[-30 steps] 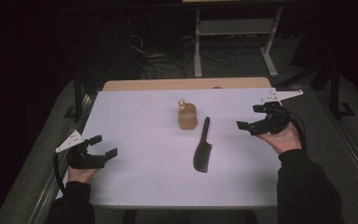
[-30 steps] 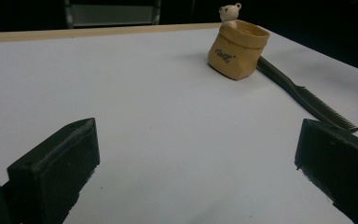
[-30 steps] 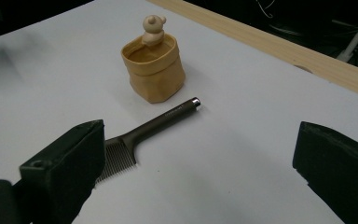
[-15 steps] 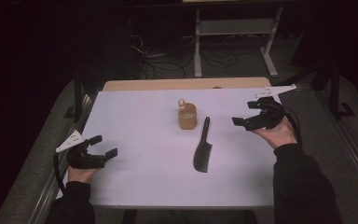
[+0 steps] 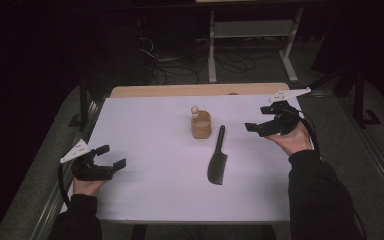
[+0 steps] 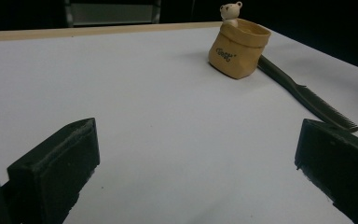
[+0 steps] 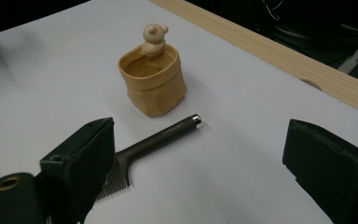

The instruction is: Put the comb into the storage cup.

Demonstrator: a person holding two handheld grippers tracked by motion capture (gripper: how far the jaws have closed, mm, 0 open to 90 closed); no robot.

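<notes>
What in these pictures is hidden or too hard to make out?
- Comb: in the right gripper view its teeth run behind the near black jaw; in the left gripper view part of its handle sits behind the tan pot.
- Print on the pot and on the comb handle: too small or blurred to read.
- Pot's inside: shadowed in the right gripper view, so its contents are unclear.
- Room beyond the table: too dark in the high view.

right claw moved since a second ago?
Yes. In the high view the right claw has shifted left, toward the comb and the bear pot, which lie where they were. Its jaws, nothing between them, have just been closing slightly.
</notes>
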